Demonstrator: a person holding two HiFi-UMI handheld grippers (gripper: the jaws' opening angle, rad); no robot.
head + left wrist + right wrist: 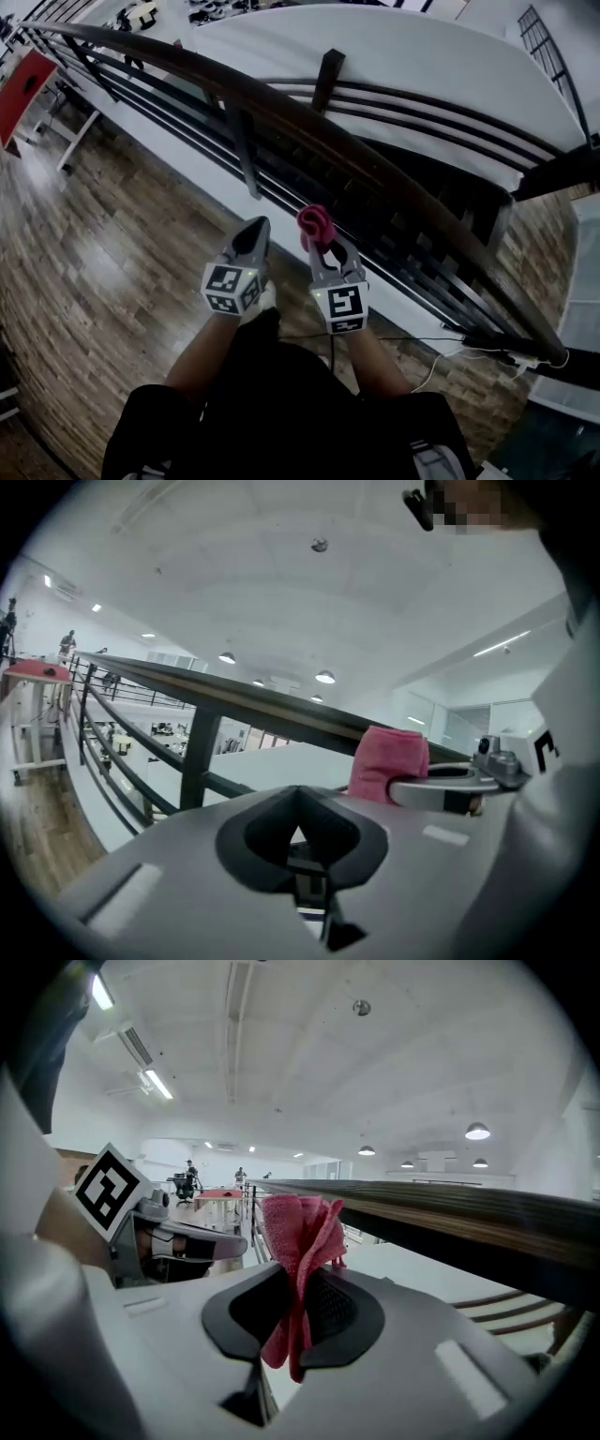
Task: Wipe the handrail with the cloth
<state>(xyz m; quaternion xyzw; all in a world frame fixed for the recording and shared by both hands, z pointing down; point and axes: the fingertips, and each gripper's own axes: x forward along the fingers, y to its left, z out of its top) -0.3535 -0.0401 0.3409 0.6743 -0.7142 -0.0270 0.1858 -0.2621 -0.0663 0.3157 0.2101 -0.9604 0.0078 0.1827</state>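
The right claw (298,1277) pinches the bunched cloth (300,1227) upright near the handrail (450,1208), ready for wiping; the left claw (298,834) is pressed together, empty

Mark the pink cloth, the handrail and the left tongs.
pink cloth (298,1232): right gripper view, bunched upper fold.
handrail (281,105): head view, top face of the dark wooden rail.
left tongs (256,226): head view, closed tip.

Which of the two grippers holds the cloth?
The right gripper: its jaws pinch the pink cloth, while the left gripper is shut on nothing.
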